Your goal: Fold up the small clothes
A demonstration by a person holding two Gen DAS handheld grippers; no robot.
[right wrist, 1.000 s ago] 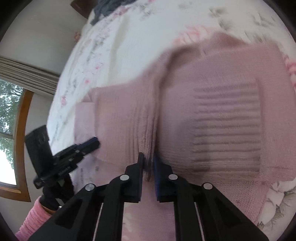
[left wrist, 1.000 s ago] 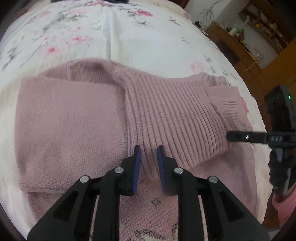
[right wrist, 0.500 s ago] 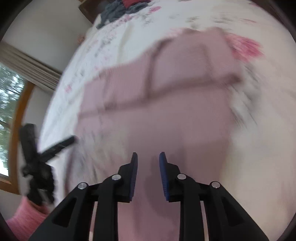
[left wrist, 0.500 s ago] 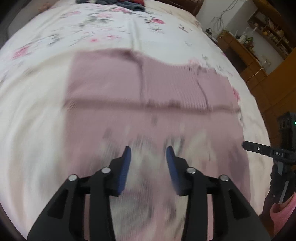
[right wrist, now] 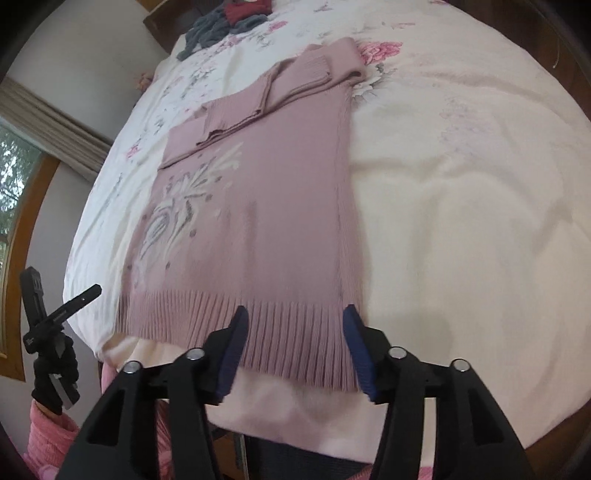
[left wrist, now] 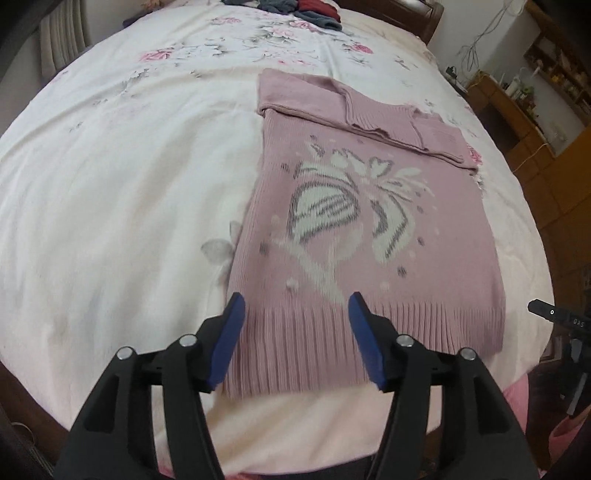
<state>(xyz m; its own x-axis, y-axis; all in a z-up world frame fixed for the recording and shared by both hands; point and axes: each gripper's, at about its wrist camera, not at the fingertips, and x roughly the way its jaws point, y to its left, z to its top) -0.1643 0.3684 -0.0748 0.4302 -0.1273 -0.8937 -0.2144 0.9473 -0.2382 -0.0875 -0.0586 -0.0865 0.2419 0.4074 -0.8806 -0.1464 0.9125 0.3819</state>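
A pink knitted sweater [left wrist: 369,236] with a white and grey pattern lies flat on the floral bedsheet [left wrist: 129,166], its sleeves folded across the top. Its ribbed hem [left wrist: 332,343] faces the bed's near edge. My left gripper [left wrist: 295,306] hovers open above the hem's left part, holding nothing. From the right wrist, the same sweater [right wrist: 266,206] stretches away, and my right gripper [right wrist: 293,317] stands open over the hem's right corner [right wrist: 332,347], also holding nothing. The left gripper [right wrist: 74,299] shows at the far left of the right wrist view.
A heap of dark grey and red clothes [left wrist: 295,7] lies at the bed's far end. A wooden cabinet [left wrist: 517,110] stands to the right, a window with a curtain [right wrist: 22,147] to the left. A pink sleeve [right wrist: 48,435] shows near the bed's edge.
Both grippers let go of the folded sleeves, opened wide and pulled back to the sweater's hem. The sweater now lies flat with the sleeves folded at its top.
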